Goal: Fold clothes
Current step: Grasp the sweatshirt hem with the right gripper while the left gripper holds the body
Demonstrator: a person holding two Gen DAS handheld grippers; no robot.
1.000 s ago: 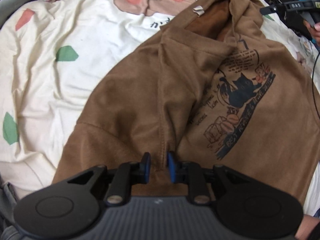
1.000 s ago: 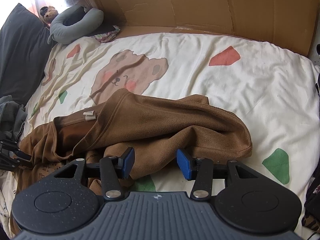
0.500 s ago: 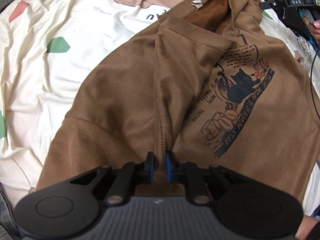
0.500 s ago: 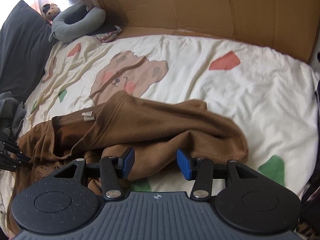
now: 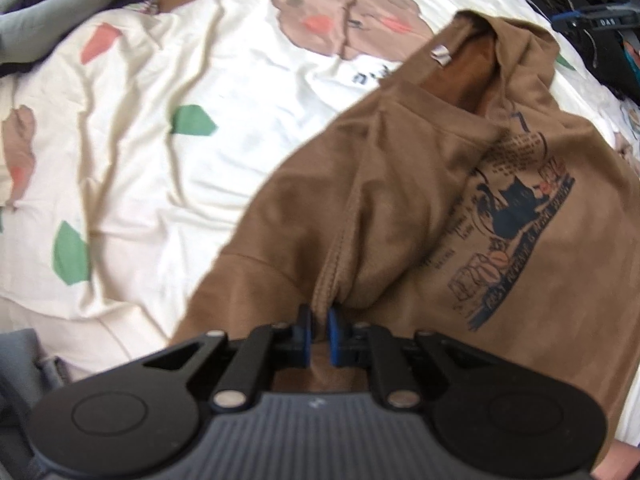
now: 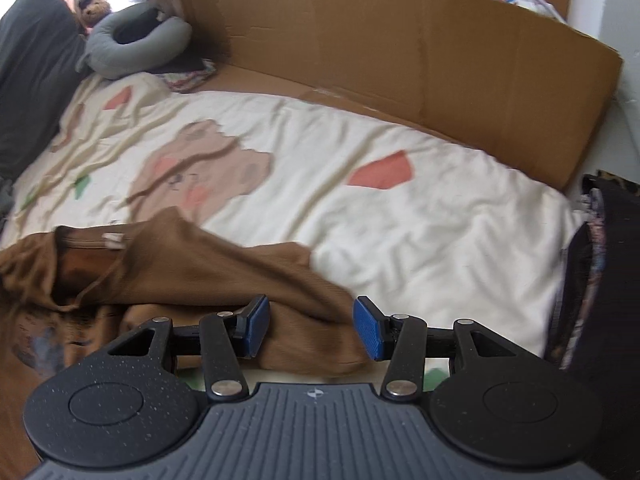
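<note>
left wrist view: the left gripper (image 5: 319, 334) pinches a seamed ridge of a brown t-shirt (image 5: 400, 216), its blue pads nearly together with the cloth between them. the shirt lies print side up on a cream bedsheet (image 5: 160, 168) with bear and leaf patterns, its left side drawn over toward the cat print (image 5: 516, 204), the collar and its label (image 5: 440, 53) toward the far end. a grey neck pillow (image 5: 52, 28) sits at the far left.

right wrist view: the right gripper (image 6: 310, 330) stands wide and holds nothing, its pads either side of a rumpled sleeve (image 6: 248, 276) of the same shirt, which lies bunched over the body. a cardboard sheet (image 6: 440, 60) lines the far edge of the bed.

by these views, the fold is partway: one side is pulled inward and held, but the shirt is creased and loose, not yet a neat stack. the sleeve on the right and the length of the body look unfolded.
</note>
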